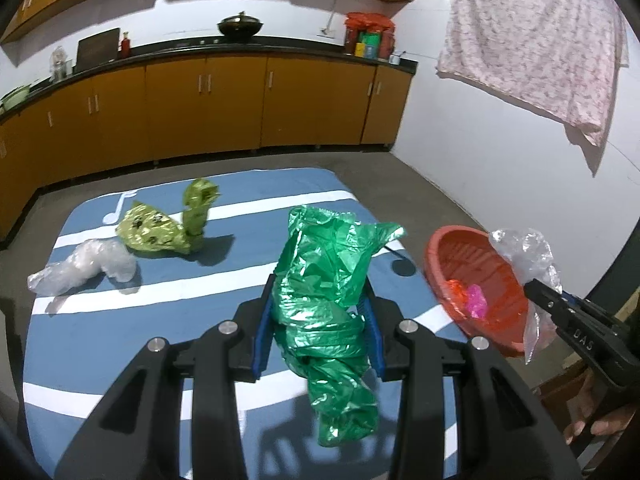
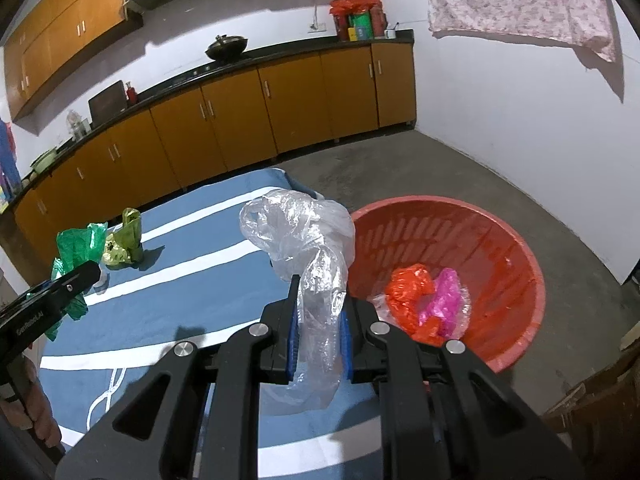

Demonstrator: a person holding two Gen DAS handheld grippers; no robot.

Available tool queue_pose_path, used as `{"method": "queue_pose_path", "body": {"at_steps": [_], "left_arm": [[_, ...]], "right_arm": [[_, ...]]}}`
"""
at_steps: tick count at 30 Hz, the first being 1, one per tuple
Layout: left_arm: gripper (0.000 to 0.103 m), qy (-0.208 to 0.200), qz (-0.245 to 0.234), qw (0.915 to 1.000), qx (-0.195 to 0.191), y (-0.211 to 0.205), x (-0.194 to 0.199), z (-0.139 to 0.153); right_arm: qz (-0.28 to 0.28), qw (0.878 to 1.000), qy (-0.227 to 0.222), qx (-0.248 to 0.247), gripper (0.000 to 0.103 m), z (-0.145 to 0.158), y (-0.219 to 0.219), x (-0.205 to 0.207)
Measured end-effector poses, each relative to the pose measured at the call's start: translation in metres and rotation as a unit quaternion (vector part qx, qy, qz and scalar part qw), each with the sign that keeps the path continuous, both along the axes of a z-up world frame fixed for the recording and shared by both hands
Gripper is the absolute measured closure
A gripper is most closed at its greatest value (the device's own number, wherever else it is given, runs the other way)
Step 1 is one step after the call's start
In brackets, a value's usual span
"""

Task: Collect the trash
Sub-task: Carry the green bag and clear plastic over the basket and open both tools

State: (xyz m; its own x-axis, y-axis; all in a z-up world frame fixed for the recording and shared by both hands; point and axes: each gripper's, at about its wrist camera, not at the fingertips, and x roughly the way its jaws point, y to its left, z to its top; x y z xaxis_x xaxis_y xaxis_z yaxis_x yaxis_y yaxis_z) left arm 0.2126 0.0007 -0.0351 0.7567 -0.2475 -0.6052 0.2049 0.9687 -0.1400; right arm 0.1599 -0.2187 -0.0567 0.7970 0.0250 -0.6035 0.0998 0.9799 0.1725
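Right wrist view, red basin [image 2: 520, 248] holding orange bag [image 2: 408, 288] and pink, perhaps plastic, scrap [image 2: 444, 296], right tongs [image 2: 318, 344] clamping clear bag [image 2: 304, 232], left tongs [image 1: 320, 336] clamping green bag [image 1: 328, 280].

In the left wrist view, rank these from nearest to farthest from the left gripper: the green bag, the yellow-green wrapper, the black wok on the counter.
1. green bag, clamped in the left gripper
2. yellow-green wrapper, farther out on the blue mat, to the left
3. black wok, on the far counter
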Motion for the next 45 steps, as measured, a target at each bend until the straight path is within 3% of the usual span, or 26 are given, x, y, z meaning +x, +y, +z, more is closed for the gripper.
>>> {"method": "queue_pose_path", "body": {"at_steps": [18,24,31,38,45], "left_arm": [[0.065,0.011,-0.040,0.9991,0.009,-0.039,-0.001,-0.008],[0.065,0.016,-0.055,0.9984,0.002,-0.053,0.007,-0.009],[0.065,0.007,-0.115,0.9932,-0.012,-0.113,0.024,-0.006],[0.065,0.018,-0.174,0.9845,-0.015,-0.178,0.049,-0.019],[0.065,0.041,-0.190,0.9808,-0.007,-0.203,0.066,-0.041]], "right_arm": [[-0.035,0.999,0.006,0.008,0.086,-0.007,-0.027,-0.009],[-0.052,0.998,-0.022,-0.013,0.086,0.021,-0.042,-0.013],[-0.090,0.995,-0.026,-0.028,0.086,0.036,-0.075,-0.009],[-0.119,0.993,-0.011,0.009,0.086,0.017,-0.105,0.012],[-0.126,0.992,-0.012,0.029,0.086,0.003,-0.114,0.023]]}}
